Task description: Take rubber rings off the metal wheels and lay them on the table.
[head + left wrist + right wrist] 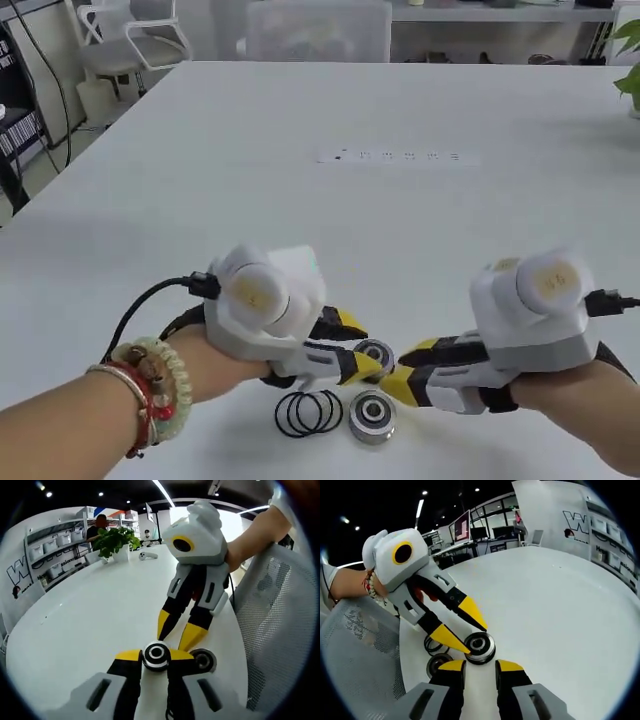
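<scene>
- Head view: the left gripper (358, 347) clamps a metal wheel (375, 353) low over the white table (300, 180).
- The right gripper (396, 368) faces it from 3 o'clock, jaws narrowly parted and empty.
- A loose wheel (372, 415) lies at 6 o'clock of the clamped one. A few black rubber rings (308, 412) lie flat at 7 o'clock, overlapping each other.
- The tabletop is smooth and matte, with a socket strip (400, 156) at 12 o'clock and office chairs (140, 40) at 10.
- Left gripper view: its own yellow tips pinch the wheel across its rim, hub facing the camera. The right gripper's tips hover just past it at 12 o'clock.
- My read is to keep that clamp firm and the wheel face-on, so the other tip can hook the rim.
- Also there: a plant (116, 539) at 11 o'clock, shelves (55, 545) at 10, and a mesh chair back (280, 610) at 3.
- Right gripper view: its own jaws are apart, just short of the wheel. The rim shows a dark band, probably the ring not yet off.
- I'd catch only the rubber edge with one tip, peel outward, then drop the ring beside the pile at 9 o'clock.
- Risk: the ring snaps back, or the wheel twists in the clamp.
- Monitors (461, 527) stand at 12 o'clock.
</scene>
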`<state>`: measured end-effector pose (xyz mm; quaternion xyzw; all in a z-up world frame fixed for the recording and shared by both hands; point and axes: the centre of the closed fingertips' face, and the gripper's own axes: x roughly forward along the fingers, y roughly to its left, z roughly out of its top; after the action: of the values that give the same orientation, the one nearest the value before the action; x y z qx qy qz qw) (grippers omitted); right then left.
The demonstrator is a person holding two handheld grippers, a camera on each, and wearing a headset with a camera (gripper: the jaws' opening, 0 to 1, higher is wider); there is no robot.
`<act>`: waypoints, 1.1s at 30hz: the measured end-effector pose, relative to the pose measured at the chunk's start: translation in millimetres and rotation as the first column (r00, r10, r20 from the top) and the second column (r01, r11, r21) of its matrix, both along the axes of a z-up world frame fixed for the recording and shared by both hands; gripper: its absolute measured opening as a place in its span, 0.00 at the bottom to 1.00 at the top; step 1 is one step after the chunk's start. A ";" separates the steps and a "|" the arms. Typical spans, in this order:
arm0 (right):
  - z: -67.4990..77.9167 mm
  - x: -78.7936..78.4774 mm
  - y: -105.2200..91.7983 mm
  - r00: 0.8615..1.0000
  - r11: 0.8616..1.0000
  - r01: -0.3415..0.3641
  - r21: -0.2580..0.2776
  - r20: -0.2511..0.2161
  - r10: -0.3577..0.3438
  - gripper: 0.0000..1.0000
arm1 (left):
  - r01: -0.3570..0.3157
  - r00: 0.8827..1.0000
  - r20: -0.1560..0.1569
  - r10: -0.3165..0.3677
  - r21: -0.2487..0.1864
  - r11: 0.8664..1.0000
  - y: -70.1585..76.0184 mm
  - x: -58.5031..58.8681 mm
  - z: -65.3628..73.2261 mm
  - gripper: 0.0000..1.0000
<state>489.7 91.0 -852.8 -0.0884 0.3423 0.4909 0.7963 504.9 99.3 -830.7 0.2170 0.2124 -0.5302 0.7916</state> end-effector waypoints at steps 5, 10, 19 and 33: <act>1.1 2.0 1.2 1.000 1.000 0.005 0.008 0.010 -0.005 0.21 | -0.004 1.000 -0.009 0.004 -0.004 1.000 0.1 -0.4 -0.2 0.09; -1.2 1.8 2.3 1.000 1.000 0.012 0.011 0.007 -0.012 0.21 | -0.022 0.999 -0.029 0.021 -0.028 0.999 -0.5 -0.8 -1.1 0.07; -2.4 1.8 3.4 0.998 0.999 -0.030 -0.027 0.059 0.032 0.15 | -0.052 0.997 -0.060 0.049 -0.060 0.997 -0.8 -2.5 -2.0 0.07; -2.9 1.4 1.7 0.991 0.994 -0.067 -0.082 0.108 0.076 0.05 | -0.068 0.996 -0.065 0.064 -0.066 0.995 0.4 -2.7 -3.9 0.07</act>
<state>491.2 92.6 -855.7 -0.1588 0.3132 0.4998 0.7918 502.2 99.8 -834.6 0.1662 0.2260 -0.5170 0.8087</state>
